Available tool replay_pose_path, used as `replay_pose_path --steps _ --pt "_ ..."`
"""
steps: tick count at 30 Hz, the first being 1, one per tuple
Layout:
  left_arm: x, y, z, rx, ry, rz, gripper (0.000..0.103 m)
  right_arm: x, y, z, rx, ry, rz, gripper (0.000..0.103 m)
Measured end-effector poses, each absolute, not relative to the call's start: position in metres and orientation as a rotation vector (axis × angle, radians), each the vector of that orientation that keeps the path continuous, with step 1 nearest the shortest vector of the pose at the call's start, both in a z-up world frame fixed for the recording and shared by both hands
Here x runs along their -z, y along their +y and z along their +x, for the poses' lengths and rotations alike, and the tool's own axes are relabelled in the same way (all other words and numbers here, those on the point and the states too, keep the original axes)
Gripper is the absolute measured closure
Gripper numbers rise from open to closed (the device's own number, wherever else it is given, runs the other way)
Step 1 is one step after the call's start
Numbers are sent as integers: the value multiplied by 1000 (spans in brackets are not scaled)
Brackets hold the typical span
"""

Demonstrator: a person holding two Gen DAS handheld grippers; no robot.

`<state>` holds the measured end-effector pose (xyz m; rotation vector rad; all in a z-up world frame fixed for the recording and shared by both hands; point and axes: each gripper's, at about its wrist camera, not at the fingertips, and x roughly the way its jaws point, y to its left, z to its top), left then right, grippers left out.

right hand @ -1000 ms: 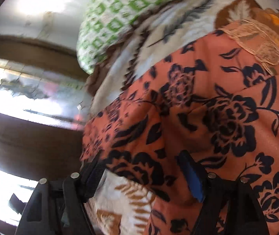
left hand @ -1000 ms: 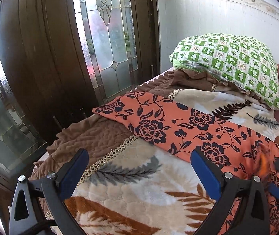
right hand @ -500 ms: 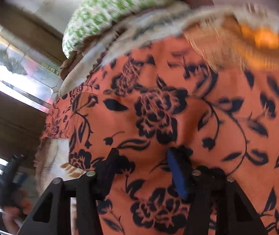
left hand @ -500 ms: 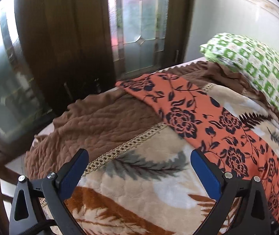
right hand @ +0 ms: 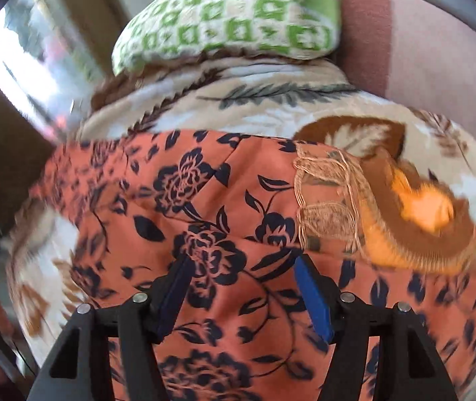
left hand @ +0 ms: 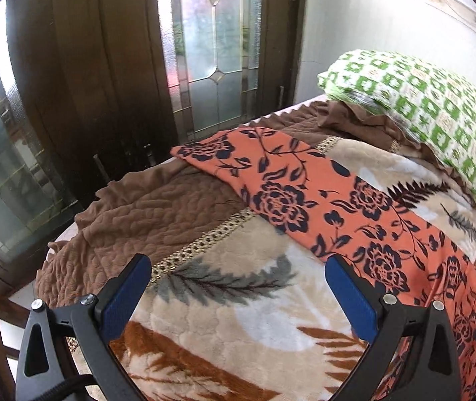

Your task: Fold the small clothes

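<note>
Orange cloth printed with dark flowers, the garment [left hand: 308,197], lies in the left wrist view as a long band across the bed [left hand: 204,304], running from the brown quilted border [left hand: 144,207] near the door [left hand: 110,67] toward the lower right. The left gripper [left hand: 238,297] hovers over the leaf-patterned blanket with its fingers [left hand: 124,297] spread wide and nothing between them. My reading is that the fold is in an early step: the garment is stretched out flat and this hand has yet to take an edge. The near long edge lies just beside the right-hand finger, and the far corner at the brown border is free and well lit, so either is reachable. There is bare blanket on this side to fold onto; the green checked pillow [left hand: 428,117] bounds the far side.

From the right wrist view, somewhat blurred, the right gripper [right hand: 241,290] is low over the garment [right hand: 184,207], fingers [right hand: 311,294] part-way apart with cloth passing between them; they do not look pressed together, so I judge nothing is pinched. A lace-trimmed edge [right hand: 324,207] lies just ahead on the right, next to an orange and brown patch that I cannot identify. The next move probably calls for closing on one layer only, without catching the blanket beneath.
</note>
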<state>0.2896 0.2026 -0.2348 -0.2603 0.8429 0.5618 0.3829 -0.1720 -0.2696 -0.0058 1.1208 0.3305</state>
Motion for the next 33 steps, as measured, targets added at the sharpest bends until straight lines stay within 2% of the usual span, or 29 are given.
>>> replay_pose_path --steps 4,6,7,8,11,16,20,29,30,33 --pt "237 196 294 -569 849 -232 0 292 -155 392 -416 1154 -31 36" --pt "239 195 296 -570 854 -234 0 299 -149 394 -419 1135 -43 41" --pt "240 193 297 -571 858 -231 0 301 -149 396 -410 1131 -53 69" --pt "241 191 298 -570 862 -228 0 300 -150 397 -392 1109 -56 93" --pt "243 183 301 -560 870 -212 0 284 -169 397 -340 1027 15 103" --pt "243 171 305 -538 867 -190 0 262 -213 412 -171 979 118 103" --pt "242 162 308 -513 868 -178 0 247 -293 392 -116 953 444 102" --pt "246 139 309 -472 879 -141 0 240 -417 275 192 933 427 100" --pt "246 137 309 -468 879 -135 0 240 -424 269 186 928 434 99" --pt "246 127 310 -461 879 -112 0 251 -436 257 183 924 497 84"
